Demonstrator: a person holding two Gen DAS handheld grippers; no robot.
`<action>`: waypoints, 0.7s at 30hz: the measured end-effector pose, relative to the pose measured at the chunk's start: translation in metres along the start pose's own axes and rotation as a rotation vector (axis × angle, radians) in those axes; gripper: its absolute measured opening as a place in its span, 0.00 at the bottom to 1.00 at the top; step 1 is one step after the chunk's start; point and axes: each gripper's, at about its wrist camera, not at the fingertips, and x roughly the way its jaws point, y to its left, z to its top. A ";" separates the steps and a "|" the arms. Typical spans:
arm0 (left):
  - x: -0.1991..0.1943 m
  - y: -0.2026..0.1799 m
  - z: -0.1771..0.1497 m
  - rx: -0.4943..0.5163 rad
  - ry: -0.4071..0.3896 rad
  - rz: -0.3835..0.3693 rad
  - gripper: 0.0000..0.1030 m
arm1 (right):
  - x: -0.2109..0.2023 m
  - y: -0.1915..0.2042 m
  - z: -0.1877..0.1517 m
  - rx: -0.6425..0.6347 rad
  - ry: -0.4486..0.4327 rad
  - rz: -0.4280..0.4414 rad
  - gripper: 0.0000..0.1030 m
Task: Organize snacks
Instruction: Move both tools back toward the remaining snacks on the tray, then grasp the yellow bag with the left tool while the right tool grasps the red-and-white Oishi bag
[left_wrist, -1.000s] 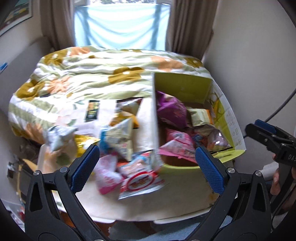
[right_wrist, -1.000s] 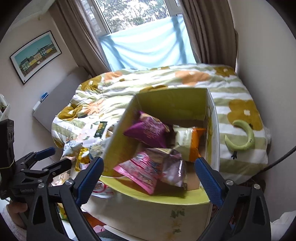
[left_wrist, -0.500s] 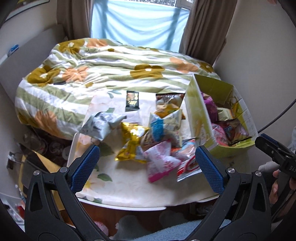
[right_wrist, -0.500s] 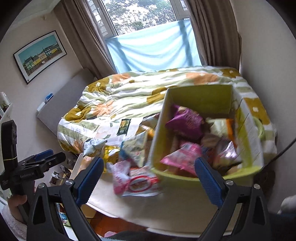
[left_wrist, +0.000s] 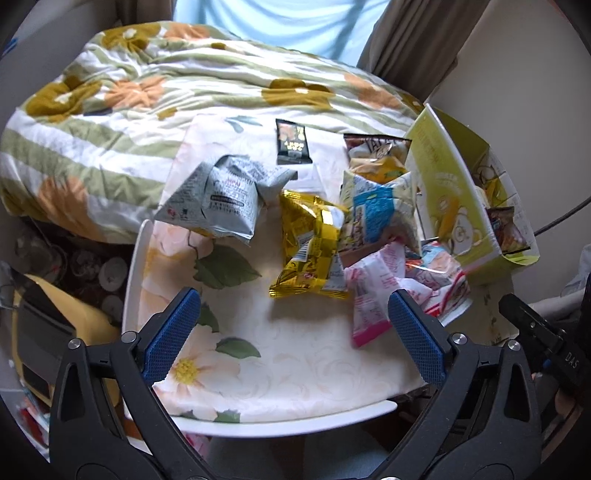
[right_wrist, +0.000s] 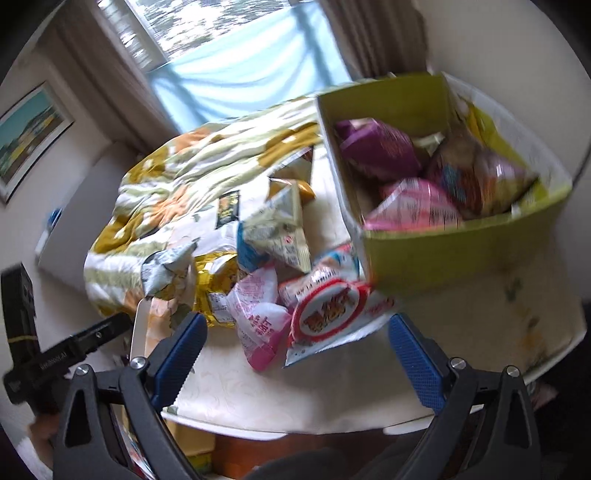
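Note:
A heap of snack packets lies on a white table with a floral cloth (left_wrist: 295, 365): a gold packet (left_wrist: 310, 247), a grey packet (left_wrist: 221, 195), a pink packet (left_wrist: 373, 295) and a small black packet (left_wrist: 291, 142). A yellow-green box (right_wrist: 454, 243) at the right holds several packets, among them a purple one (right_wrist: 380, 147). My left gripper (left_wrist: 293, 332) is open and empty, above the table's near edge, before the gold packet. My right gripper (right_wrist: 295, 354) is open and empty, just short of a red-and-white packet (right_wrist: 328, 310).
A bed with a flowered quilt (left_wrist: 147, 85) lies behind the table. A window with a light blue cloth (right_wrist: 243, 74) is at the back. Clutter sits on the floor at the left (left_wrist: 48, 295). A wall stands to the right of the box.
Both grippers have swung left, away from the box and toward the loose packets on the table. Both stay open and empty.

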 end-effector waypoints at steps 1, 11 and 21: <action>0.008 0.002 0.001 -0.007 -0.001 -0.001 0.96 | 0.003 -0.001 -0.002 0.022 0.001 -0.002 0.95; 0.076 -0.014 0.015 0.024 0.041 -0.007 0.79 | 0.034 -0.023 -0.014 0.206 0.026 0.009 0.95; 0.126 -0.024 0.029 0.034 0.101 0.017 0.63 | 0.065 -0.048 -0.010 0.302 0.068 0.051 0.95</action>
